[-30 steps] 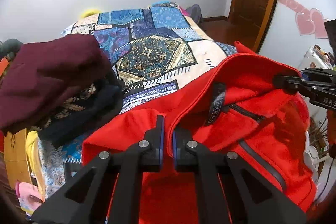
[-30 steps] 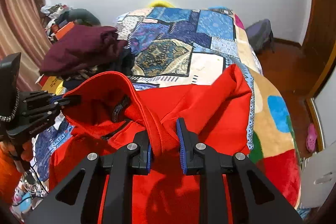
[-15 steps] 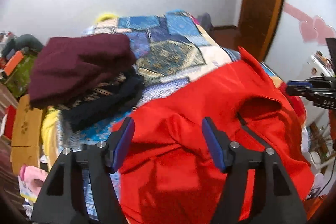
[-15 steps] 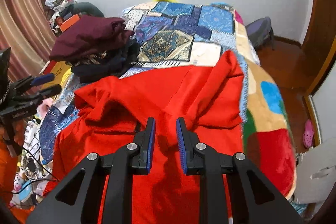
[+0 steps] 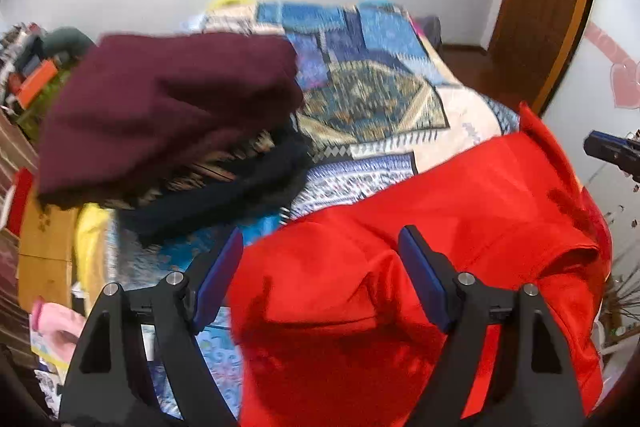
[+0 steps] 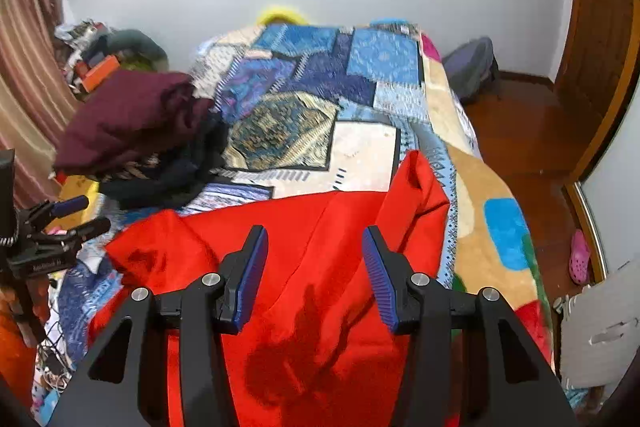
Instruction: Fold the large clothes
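bright red fleece garment lies spread on the patchwork-covered bed, beside the maroon-topped clothes pile. left tongs and right tongs both gape wide above it, empty, apparently freed to regrip.

Your big red fleece jacket runs off the bottom of both pictures, so you can't see its near end. It covers the near end of the patchwork blanket. The dark red folded top hides most of the dark clothes under it. The left picture is blurry. Your right gripper is cut off at its right edge.
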Action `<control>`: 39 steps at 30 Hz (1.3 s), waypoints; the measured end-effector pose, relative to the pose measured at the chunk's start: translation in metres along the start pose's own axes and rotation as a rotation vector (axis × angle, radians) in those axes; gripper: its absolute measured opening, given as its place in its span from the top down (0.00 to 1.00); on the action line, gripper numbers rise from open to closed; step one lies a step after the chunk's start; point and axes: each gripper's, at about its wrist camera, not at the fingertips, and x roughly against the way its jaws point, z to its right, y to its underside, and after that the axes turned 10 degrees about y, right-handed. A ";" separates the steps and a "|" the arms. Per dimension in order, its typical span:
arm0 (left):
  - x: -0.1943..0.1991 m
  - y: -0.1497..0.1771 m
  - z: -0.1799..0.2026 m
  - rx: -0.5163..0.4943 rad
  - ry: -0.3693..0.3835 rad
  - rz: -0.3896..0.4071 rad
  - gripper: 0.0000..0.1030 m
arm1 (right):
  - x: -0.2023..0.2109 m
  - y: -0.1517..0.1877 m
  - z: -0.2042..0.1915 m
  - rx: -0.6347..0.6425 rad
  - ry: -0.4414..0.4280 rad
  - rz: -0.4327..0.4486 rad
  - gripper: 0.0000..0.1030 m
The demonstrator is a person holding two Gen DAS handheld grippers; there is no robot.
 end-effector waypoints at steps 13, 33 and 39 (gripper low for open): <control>-0.094 0.051 -0.031 0.003 -0.056 -0.247 0.12 | -0.055 0.042 0.062 -0.131 0.005 -0.171 0.56; -0.056 0.088 -0.073 0.155 -0.059 -0.211 0.11 | -0.024 0.062 0.137 -0.364 0.130 -0.194 0.43; -0.028 0.062 -0.074 0.153 -0.127 -0.107 0.11 | -0.014 0.005 0.088 -0.203 0.075 -0.073 0.38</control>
